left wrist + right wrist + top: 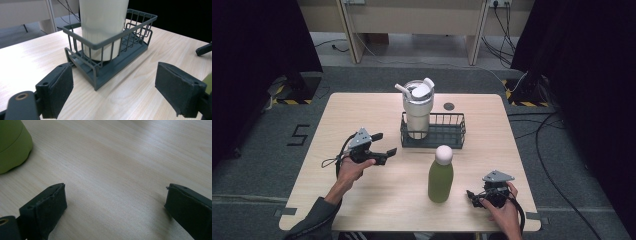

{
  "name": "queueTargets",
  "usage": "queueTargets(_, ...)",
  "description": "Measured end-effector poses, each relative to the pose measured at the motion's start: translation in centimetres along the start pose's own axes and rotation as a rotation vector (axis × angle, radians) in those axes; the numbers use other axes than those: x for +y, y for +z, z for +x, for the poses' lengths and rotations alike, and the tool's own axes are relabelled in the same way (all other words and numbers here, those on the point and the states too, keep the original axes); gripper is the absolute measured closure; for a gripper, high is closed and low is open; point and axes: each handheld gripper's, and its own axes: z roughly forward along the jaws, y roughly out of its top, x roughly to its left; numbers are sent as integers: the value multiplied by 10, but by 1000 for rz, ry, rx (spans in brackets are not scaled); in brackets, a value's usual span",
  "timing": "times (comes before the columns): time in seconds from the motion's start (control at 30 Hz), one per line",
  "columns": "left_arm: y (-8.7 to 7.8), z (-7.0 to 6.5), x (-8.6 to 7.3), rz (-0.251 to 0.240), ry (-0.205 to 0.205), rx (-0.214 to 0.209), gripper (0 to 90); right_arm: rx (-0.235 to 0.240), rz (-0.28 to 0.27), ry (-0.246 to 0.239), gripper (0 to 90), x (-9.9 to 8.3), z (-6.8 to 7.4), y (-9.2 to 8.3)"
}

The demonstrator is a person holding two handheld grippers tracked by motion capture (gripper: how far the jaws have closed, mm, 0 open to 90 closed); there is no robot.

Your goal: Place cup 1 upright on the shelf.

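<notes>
Well, green bottle (440,180) w/ white cap upright, tools apart.

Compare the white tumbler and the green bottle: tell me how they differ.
The white tumbler stands inside the dark wire basket; the green bottle stands on the bare table, nearer the person. The tumbler is white all over, with a lid and a straw; the bottle is green with a round white cap. The tumbler looks wider, the bottle slimmer. Both stand upright, and neither gripper touches them.
</notes>
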Motion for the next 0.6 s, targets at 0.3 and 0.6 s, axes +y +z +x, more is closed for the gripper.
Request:
queueTargets(0.3, -10, -2, -12, 22, 3, 7, 146, 1, -2, -9, 40, 0, -1, 0)
queueTargets(0.6, -21, -4, -21, 38, 4, 10, 147, 2, 2, 8, 40, 0, 1, 0)
